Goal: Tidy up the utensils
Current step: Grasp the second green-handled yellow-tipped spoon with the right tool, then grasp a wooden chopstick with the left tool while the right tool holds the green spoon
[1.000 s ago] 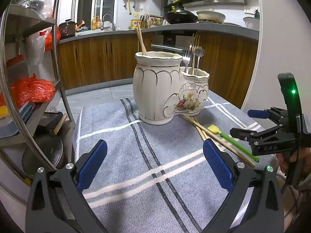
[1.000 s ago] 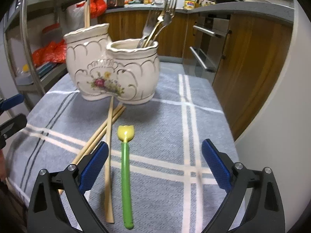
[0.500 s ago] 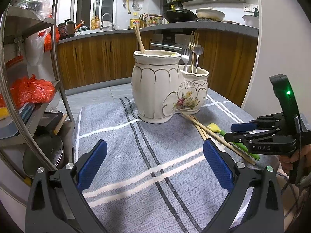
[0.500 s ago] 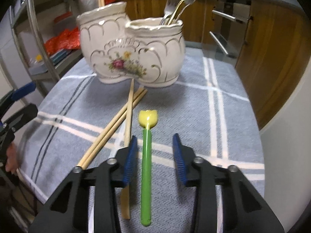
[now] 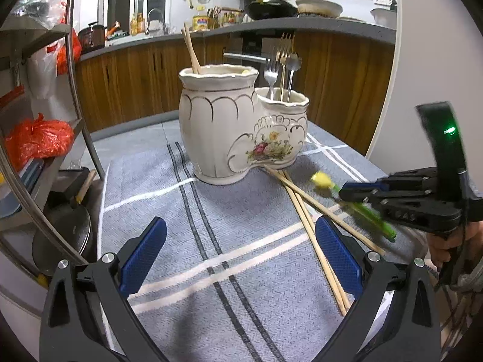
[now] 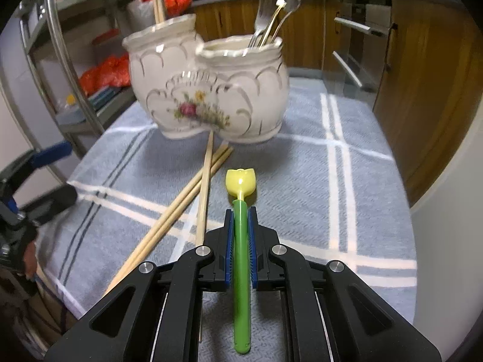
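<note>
A white ceramic double holder [image 5: 238, 132] [image 6: 208, 90] stands on the grey striped cloth. Its tall pot holds chopsticks [image 5: 190, 49], its low pot holds forks [image 6: 271, 15]. Three loose chopsticks [image 5: 305, 211] [image 6: 193, 193] lie on the cloth in front of it. My right gripper [image 6: 241, 214] [image 5: 347, 194] is shut on a green-handled utensil with a yellow tulip head [image 6: 241, 181] [image 5: 323, 180], held just above the cloth and pointing at the holder. My left gripper [image 5: 238, 250] is open and empty, low over the cloth's near side.
A metal shelf rack [image 5: 36, 138] with orange bags and pans stands to the left of the table. Wooden cabinets and an oven [image 6: 356, 51] are behind. A white wall [image 5: 428, 60] borders the table's right edge.
My right gripper closed on the green utensil and lifted it a little off the cloth. My left gripper stayed open and hardly moved.
</note>
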The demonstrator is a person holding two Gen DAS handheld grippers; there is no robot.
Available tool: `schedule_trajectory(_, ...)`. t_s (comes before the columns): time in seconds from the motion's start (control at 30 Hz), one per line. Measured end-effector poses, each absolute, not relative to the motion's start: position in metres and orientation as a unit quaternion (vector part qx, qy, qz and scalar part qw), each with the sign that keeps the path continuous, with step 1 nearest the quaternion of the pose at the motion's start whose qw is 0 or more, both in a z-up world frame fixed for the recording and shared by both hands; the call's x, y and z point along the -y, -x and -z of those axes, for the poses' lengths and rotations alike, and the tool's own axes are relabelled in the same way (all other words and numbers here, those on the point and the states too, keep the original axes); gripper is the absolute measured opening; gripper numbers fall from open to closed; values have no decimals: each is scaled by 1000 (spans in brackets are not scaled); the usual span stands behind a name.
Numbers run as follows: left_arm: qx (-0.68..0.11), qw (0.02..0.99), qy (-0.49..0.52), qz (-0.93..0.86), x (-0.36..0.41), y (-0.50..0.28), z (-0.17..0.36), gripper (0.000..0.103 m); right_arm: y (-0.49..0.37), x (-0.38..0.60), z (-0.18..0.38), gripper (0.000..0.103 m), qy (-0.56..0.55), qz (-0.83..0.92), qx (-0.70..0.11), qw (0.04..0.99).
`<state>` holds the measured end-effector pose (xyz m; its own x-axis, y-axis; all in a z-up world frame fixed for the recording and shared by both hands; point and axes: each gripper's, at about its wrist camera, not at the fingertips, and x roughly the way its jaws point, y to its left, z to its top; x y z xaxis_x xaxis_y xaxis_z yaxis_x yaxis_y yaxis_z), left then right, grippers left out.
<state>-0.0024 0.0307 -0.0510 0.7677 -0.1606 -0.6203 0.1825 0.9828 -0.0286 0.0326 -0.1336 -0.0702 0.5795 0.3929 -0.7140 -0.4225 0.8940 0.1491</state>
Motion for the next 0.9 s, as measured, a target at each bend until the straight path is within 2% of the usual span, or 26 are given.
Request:
schedule_trajectory(0.3,-388,917,-59,74,1,-13,66,97,-22,156,48,10,-13,-234,-334,913)
schedule_trajectory(0.77,-429,895,-114,38,30,-34,87,96,-15,165,49,10,-28,-243,-322,915)
schedule_trajectory(0.83,-429,895,-118,39,32,-39,86,90,-15,166,50,10,-30,-244,-322,914)
schedule_trajectory(0.9,-435,892,-112,51,34,-42,83,65,-14,167,50,10,-31,-246,-322,914)
